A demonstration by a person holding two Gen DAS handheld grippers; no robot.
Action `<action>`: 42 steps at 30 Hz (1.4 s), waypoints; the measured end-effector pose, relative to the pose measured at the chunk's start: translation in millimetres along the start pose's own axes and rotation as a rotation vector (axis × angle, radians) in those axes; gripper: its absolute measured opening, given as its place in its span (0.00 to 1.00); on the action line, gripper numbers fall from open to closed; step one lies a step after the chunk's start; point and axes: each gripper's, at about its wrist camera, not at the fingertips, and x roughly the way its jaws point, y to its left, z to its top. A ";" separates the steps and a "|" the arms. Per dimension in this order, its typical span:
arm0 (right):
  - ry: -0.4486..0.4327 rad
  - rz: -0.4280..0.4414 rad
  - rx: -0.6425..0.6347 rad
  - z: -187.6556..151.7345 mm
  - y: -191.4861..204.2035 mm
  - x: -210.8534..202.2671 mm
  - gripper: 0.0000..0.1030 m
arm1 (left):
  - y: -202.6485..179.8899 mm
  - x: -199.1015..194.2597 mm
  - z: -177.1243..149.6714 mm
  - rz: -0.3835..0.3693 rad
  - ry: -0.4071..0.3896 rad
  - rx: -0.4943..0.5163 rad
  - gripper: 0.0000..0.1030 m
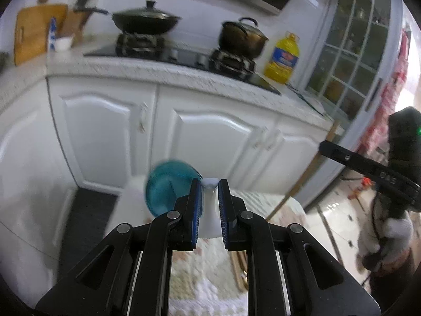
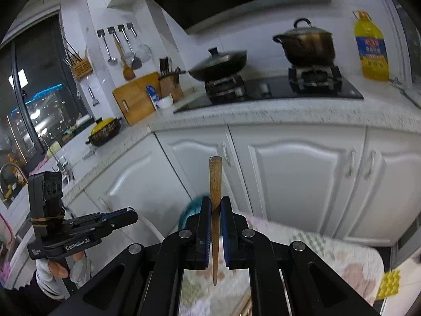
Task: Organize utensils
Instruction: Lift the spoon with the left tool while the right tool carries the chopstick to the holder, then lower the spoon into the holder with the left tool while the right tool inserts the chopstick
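Note:
In the left wrist view my left gripper [image 1: 209, 184] is shut on a white utensil [image 1: 209, 210], which looks like a ceramic spoon handle and sticks up between the blue pads. A teal dish [image 1: 165, 189] shows just behind the left finger. In the right wrist view my right gripper [image 2: 215, 200] is shut on a wooden chopstick [image 2: 215, 176]; the stick stands nearly upright, with its thick end above the jaws and its thin end below. Both grippers hang above a table with a patterned cloth [image 2: 329, 250]. The left gripper [image 2: 131, 214] sits to the left of the right one.
White cabinets [image 1: 210, 131] and a speckled counter [image 2: 289, 108] lie ahead, with a wok [image 1: 144, 21], a lidded pot [image 1: 242, 36] and a yellow oil bottle [image 1: 282, 58]. More wooden sticks [image 1: 238, 271] lie on the cloth. A glass-door cabinet [image 1: 350, 52] stands on the right.

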 end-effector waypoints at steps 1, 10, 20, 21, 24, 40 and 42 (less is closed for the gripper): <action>-0.007 -0.001 -0.004 5.3 2.3 3.5 0.07 | 3.6 3.7 6.7 0.014 -0.006 -0.003 0.12; -0.064 -0.025 -0.053 48.3 18.3 46.9 0.07 | 35.7 54.8 32.6 0.146 0.013 -0.031 0.12; 0.014 -0.055 -0.088 46.0 12.8 130.3 0.07 | 54.1 101.3 10.9 0.307 0.041 -0.174 0.06; 0.030 -0.053 -0.088 42.2 11.1 137.8 0.07 | 54.8 104.1 10.2 0.311 0.045 -0.177 0.06; 0.090 -0.047 -0.078 28.7 4.0 160.7 0.07 | 55.3 116.9 4.8 0.326 0.068 -0.172 0.06; 0.195 -0.007 -0.055 -10.8 -11.0 169.0 0.29 | 86.4 95.2 2.4 0.235 0.016 -0.293 0.25; 0.196 0.010 -0.048 -13.9 -10.2 166.0 0.29 | 98.0 90.3 2.6 0.211 -0.001 -0.340 0.36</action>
